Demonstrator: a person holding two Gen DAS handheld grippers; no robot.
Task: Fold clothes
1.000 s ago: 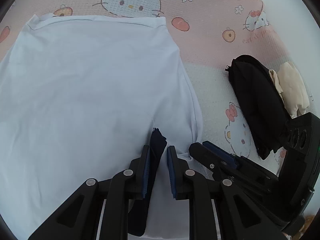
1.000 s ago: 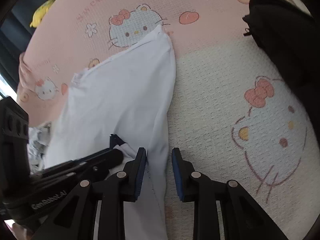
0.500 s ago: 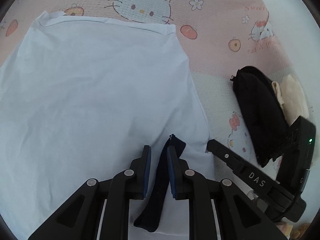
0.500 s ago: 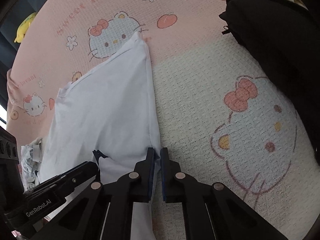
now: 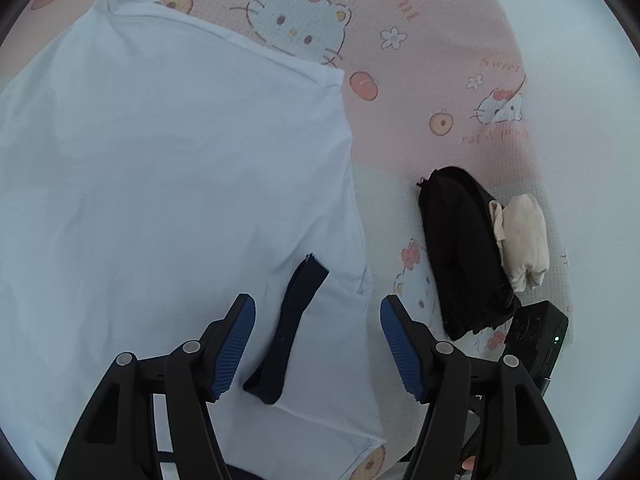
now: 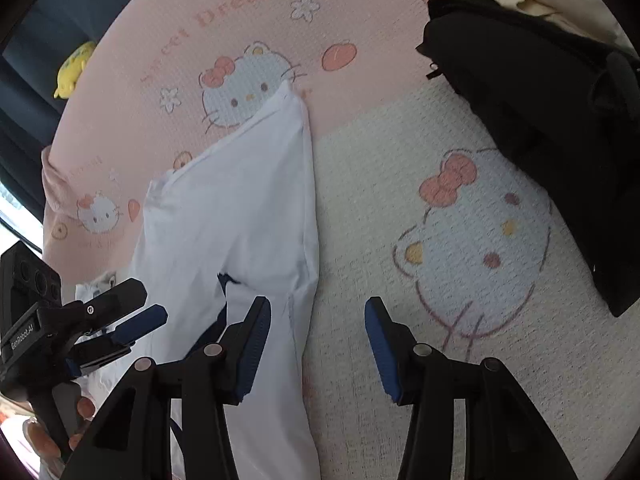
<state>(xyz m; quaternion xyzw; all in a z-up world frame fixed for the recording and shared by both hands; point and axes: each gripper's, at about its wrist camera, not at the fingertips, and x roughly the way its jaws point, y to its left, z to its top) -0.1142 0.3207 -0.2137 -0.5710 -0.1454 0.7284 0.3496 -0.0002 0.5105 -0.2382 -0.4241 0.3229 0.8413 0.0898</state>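
Note:
A white garment [image 5: 168,200] lies spread flat on a pink cartoon-cat mat [image 5: 420,80], with a dark navy strip [image 5: 294,328] lying on its near right part. My left gripper [image 5: 316,344] hovers over that strip, its jaws opening, and the pads press on nothing. In the right wrist view the same white garment [image 6: 240,208] runs away from me. My right gripper [image 6: 318,344] stands just above its right edge, jaws opening, and the cloth lies loose below them. The left gripper [image 6: 132,316] shows at the left of this view.
A folded black garment [image 5: 460,248] and a cream one [image 5: 522,236] lie to the right on the mat; the black one [image 6: 552,128] fills the right wrist view's upper right. A yellow toy [image 6: 74,68] sits beyond the mat's far left edge. Fingers [image 6: 80,412] hold the left handle.
Both grippers, shut on the garment's near edge half a second ago, now stand wide apart and have drawn back a little. The navy strip and white cloth lie free on the mat.

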